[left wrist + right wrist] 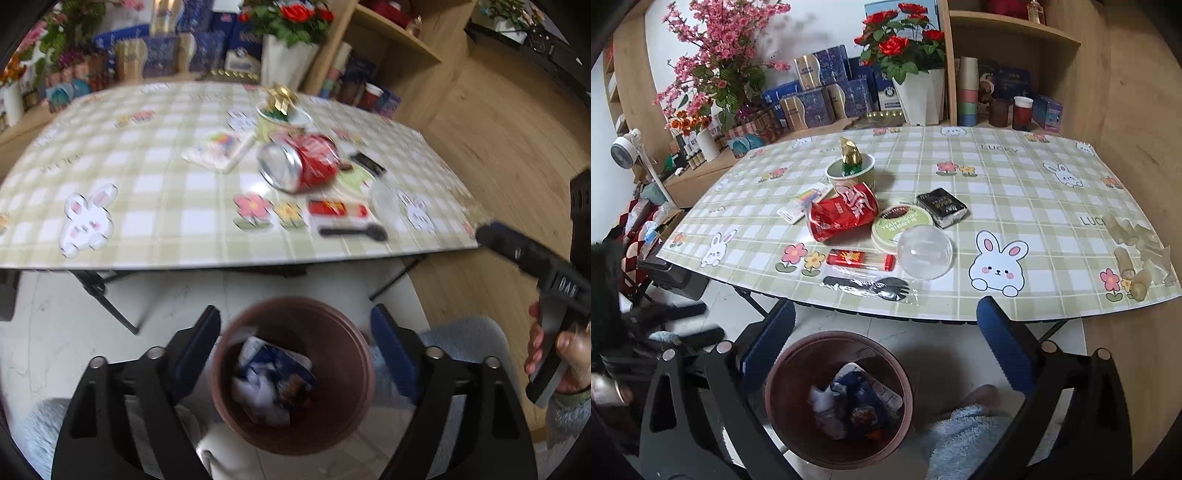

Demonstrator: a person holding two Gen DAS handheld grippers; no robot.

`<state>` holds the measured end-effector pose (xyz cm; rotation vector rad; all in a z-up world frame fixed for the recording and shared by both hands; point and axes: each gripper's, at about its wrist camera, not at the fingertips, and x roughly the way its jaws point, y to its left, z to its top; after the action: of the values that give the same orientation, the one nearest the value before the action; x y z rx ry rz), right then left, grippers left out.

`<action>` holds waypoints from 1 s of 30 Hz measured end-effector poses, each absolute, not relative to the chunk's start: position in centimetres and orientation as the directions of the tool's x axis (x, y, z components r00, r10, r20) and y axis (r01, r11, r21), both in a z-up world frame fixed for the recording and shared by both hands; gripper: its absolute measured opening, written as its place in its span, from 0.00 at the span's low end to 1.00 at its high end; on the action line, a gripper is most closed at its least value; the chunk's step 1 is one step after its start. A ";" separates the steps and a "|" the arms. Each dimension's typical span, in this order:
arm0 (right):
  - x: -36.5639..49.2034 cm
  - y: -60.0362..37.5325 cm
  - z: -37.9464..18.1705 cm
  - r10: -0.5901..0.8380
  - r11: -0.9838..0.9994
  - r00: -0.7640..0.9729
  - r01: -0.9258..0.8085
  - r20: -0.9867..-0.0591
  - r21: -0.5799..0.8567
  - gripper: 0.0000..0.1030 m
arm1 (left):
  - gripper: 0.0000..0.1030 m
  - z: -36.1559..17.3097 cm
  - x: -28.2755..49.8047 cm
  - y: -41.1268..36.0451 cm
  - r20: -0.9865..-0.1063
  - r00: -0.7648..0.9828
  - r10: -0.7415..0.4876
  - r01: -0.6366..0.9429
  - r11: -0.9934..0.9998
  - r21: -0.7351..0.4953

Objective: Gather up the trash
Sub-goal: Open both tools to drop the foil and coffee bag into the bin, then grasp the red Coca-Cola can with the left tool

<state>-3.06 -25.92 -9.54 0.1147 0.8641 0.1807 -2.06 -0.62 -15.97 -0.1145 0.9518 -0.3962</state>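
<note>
A brown trash bin (295,373) stands on the floor below the table's front edge, with crumpled wrappers (275,380) inside; it also shows in the right wrist view (838,398). My left gripper (295,343) is open and empty right above the bin. My right gripper (886,332) is open and empty, above the bin's right side. On the table lie a crushed red can (842,216), a yogurt lid (901,225), a clear plastic dome lid (925,251), a red packet (860,259), a black plastic fork (868,286), a black wrapper (942,206) and a cup with gold foil (851,168).
The checked tablecloth (1015,192) covers a folding table. Several yellowish rolled scraps (1141,251) lie at its right edge. Flower pots, boxes and shelves stand behind. The right gripper's body (546,280) shows at the right of the left wrist view. A blue towel (964,432) lies beside the bin.
</note>
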 end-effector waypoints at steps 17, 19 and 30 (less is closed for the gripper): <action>-1.2 -27.1 -11.6 0.155 0.988 0.609 -0.112 -0.778 0.110 0.94 | 0.88 -11.4 1.1 2.7 -0.664 0.715 -0.219 0.146 0.975 -0.165; -0.9 -27.1 -11.8 0.152 0.988 0.600 -0.111 -0.785 0.107 0.94 | 0.88 -11.4 1.4 2.5 -0.666 0.713 -0.218 0.145 0.976 -0.164; 1.5 -28.2 -13.0 0.143 0.990 0.590 -0.080 -0.795 0.119 0.94 | 0.88 -12.2 4.0 1.2 -0.691 0.685 -0.230 0.162 0.973 -0.163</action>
<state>1.48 -28.24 -13.02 0.0737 0.9316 0.1299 3.96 1.20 -12.20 -0.0912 0.7861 -0.2201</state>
